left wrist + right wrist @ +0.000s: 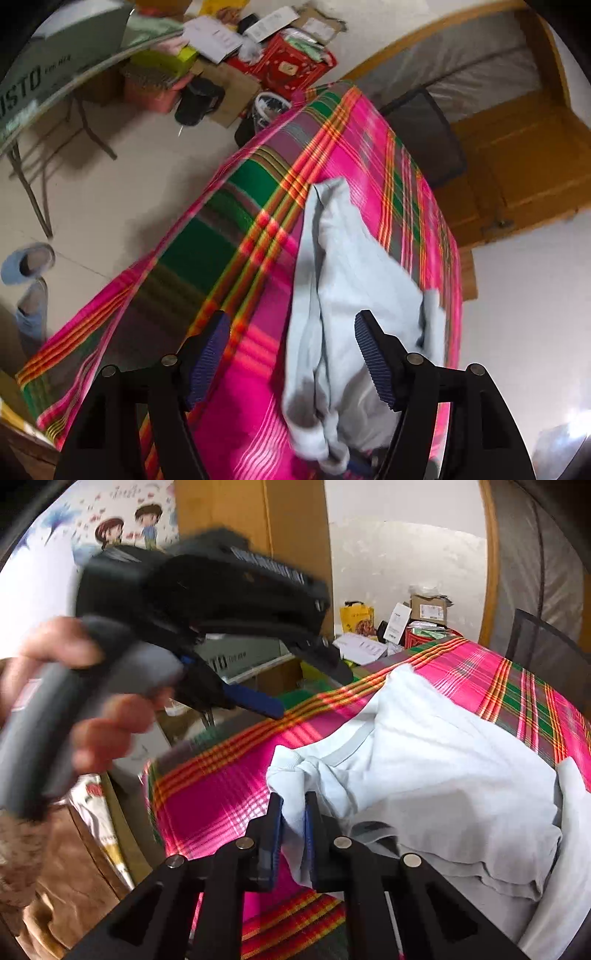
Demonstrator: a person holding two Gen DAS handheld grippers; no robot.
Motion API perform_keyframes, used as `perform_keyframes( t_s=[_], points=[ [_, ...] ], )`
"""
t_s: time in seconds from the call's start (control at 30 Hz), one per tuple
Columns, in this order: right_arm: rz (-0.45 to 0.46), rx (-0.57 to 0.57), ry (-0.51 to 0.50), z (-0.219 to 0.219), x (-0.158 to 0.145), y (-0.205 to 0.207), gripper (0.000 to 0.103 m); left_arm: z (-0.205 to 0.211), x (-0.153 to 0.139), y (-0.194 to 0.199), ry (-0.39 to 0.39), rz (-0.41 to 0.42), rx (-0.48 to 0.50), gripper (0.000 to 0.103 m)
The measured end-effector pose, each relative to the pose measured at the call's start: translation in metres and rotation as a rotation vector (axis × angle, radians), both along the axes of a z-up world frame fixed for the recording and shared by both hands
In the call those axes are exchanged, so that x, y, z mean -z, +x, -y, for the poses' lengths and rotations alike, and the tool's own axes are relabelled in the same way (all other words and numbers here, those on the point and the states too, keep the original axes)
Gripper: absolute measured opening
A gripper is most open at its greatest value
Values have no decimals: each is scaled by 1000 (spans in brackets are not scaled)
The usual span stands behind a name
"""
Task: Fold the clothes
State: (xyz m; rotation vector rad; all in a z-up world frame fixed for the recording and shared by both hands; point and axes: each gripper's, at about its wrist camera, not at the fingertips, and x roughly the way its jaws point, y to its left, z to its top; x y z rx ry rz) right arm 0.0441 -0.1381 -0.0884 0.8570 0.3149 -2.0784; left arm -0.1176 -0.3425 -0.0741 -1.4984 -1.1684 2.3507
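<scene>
The shirt (436, 760) – pale blue, rumpled, not yet folded – lies on the pink plaid cloth (207, 805) that covers the work surface, its ribbed collar turned toward the right gripper (293, 812). That gripper has its pads drawn together on a bunched edge of the shirt near the collar; the fabric passes between them and hangs out below, so it looks clamped there, probably to lift or pull that corner straight before a fold. The left gripper (291, 332) has its fingers wide apart with nothing pressed between them: in the left wrist view one pad (210, 354) hangs over the bare cloth and the other in front of the shirt, and I judge it is being brought in to take a second hold so the garment can be stretched between the two. In the right wrist view the same tool shows blurred above the table's far edge, carried by the person's hand (85, 701) around a grey handle. Legible writing is scarce – a grey box (55, 62) beyond the table shows the letters "USTO", the start cut off, with smaller print too blurred to read. The labels on the cartons and the red tin (288, 66) on the floor cannot be made out.
</scene>
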Motion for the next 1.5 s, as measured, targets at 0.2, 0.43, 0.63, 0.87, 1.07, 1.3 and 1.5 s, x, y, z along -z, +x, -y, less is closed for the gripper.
perform_keyframes(
  t_s=[0.2,0.43,0.63,0.87,1.07,1.3,1.5],
  points=[
    [9,-2,-62,-12,-7,11,12,-1,6,-42,3,13,4,72],
    [6,-7,-93,-25,-13,17,12,-26,12,-77,9,28,62,73],
    [12,-10,-106,-32,-12,16,12,-42,10,-93,-26,18,89,73],
    [29,-6,-120,-36,-11,9,12,-53,13,-105,-14,-5,118,56],
    [44,2,-133,-36,-10,1,12,-46,18,-107,2,25,97,34],
    [45,22,-147,-42,-13,-3,12,-51,13,-104,-14,19,88,8],
    [38,52,-185,-58,-26,-1,11,-69,-20,-98,-56,-43,113,8]
  ],
)
